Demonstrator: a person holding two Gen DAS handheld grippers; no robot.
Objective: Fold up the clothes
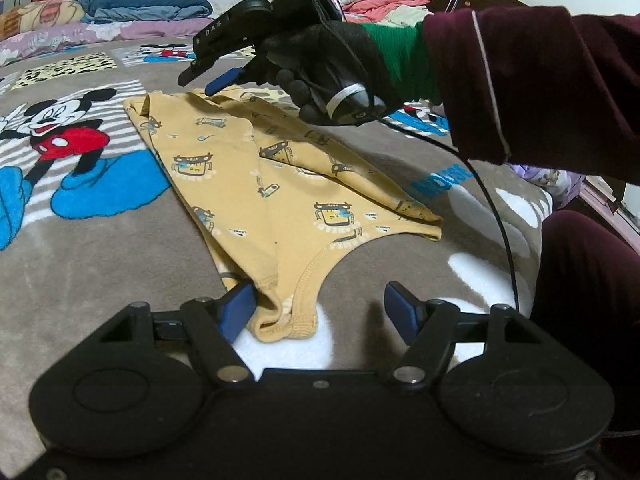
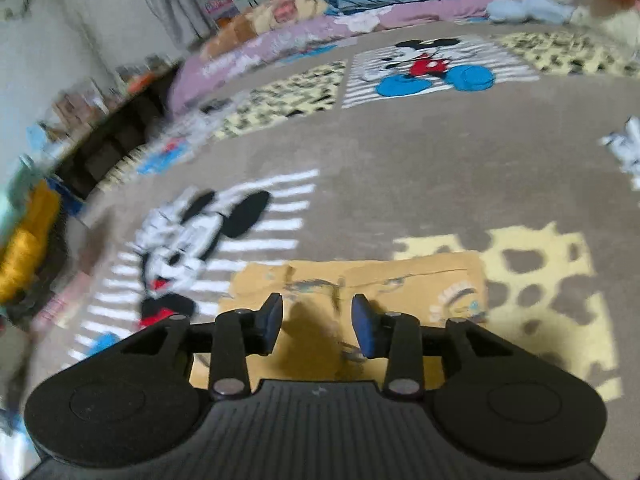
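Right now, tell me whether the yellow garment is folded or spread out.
Folded: the yellow garment lies on the blanket with one half doubled over the other, layered edges visible.

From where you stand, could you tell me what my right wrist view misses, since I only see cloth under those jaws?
Observer: The right gripper hovers over the far end of the yellow garment, jaws apart, nothing between them.
Operator: And the left gripper, please?
Observer: The left gripper is open at the near end; its left pad touches a bunched hem.
Operator: Is it folded yet?
Observer: One side is lapped over lengthwise.
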